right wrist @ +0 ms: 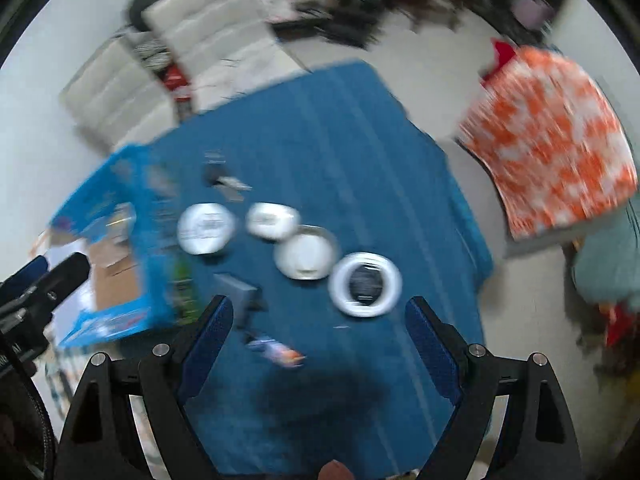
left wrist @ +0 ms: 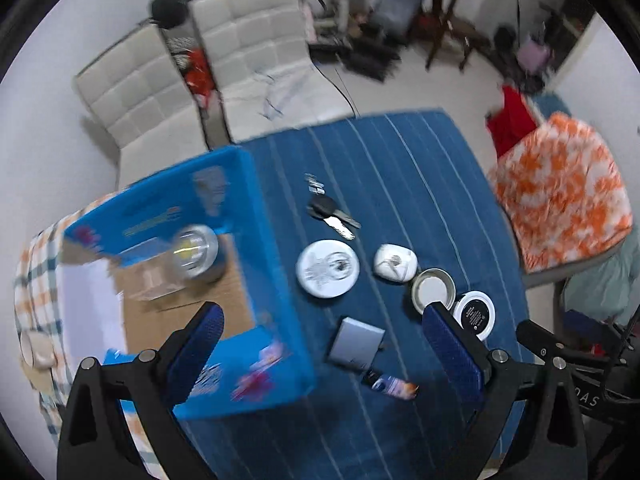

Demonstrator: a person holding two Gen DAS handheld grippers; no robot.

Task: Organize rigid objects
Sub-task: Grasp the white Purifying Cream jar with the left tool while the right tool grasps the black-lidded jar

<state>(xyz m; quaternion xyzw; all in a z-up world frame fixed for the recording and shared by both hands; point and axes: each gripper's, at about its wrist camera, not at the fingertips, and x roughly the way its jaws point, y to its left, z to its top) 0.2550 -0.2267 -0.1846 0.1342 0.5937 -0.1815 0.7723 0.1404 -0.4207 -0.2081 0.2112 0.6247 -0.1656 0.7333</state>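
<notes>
The box (left wrist: 256, 264) stands at 9 o'clock on the blue cloth (left wrist: 400, 168), open, with a round light (left wrist: 194, 252) already inside. The left gripper (left wrist: 320, 344) hangs above the box's near wall, fingers spread and empty. Loose items lie to the right of the box: keys (left wrist: 332, 212) at 12 o'clock, a white disc (left wrist: 327, 267), a white case (left wrist: 395, 262), a tin lid (left wrist: 434, 290), a black-faced jar (left wrist: 474, 314), a grey card box (left wrist: 354, 344) and a small tube (left wrist: 390, 386) at 6 o'clock. The right gripper (right wrist: 320, 340) is also spread and empty, above the tube.

Hazards:
- The thin card wall may buckle or the box may slide if a finger catches its rim.
- Flat discs give little edge; a pinch may skid off.
- The right view is blurred, probably by motion, so aim there may be uncertain.
- The tin lid and jar touch; lifting one may drag the other.
</notes>
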